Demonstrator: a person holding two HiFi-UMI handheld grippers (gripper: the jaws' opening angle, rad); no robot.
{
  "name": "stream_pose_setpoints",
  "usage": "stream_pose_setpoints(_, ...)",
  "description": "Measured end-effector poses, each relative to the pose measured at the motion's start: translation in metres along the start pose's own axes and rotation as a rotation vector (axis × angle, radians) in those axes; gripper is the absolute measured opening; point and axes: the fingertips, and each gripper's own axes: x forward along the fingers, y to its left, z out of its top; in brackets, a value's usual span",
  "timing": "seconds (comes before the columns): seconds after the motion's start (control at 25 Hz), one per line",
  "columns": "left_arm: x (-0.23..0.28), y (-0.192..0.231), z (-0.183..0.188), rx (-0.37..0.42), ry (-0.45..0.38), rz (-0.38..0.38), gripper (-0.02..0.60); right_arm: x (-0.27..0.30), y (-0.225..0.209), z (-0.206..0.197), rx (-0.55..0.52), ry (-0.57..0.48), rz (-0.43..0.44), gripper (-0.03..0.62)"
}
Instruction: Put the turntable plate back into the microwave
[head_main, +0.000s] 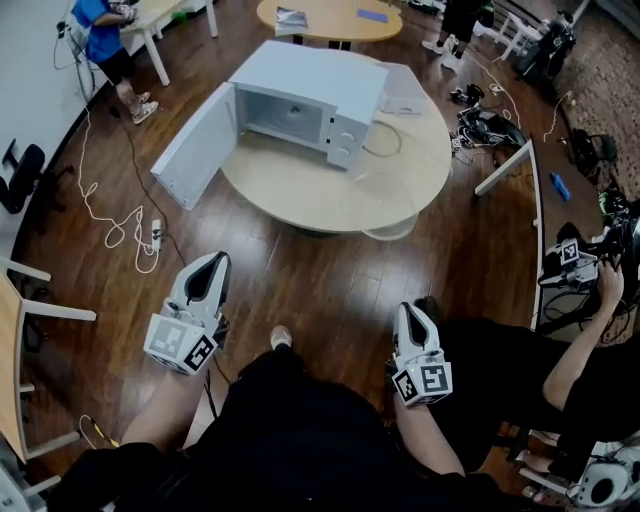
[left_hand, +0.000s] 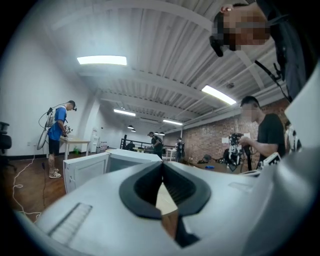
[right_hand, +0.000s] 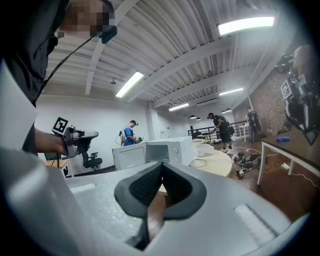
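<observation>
A white microwave stands on a round beige table, its door swung wide open to the left and its cavity empty. The clear glass turntable plate lies on the table near the front right edge, in front of the microwave's control panel. Both grippers hang over the wooden floor, well short of the table. My left gripper is shut and empty, pointing at the microwave. The right gripper is shut and empty too, with the microwave ahead of it.
A flat white device and a looped cable lie on the table behind the plate. White cable trails over the floor at left. A seated person with grippers is at right, a person in blue at far left.
</observation>
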Motion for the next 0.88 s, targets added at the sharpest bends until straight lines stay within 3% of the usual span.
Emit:
stream_pose_setpoints(0.44,0.053,0.072,0.005,0.002,-0.005,-0.074,0.003,0.076,0.019,0.012,-0.011,-0.02,-0.055,0.0)
stream_pose_setpoints(0.88,0.086,0.09,0.004,-0.049,-0.024,-0.144,0.003,0.09,0.016,0.035,-0.027,-0.009,-0.132,0.0)
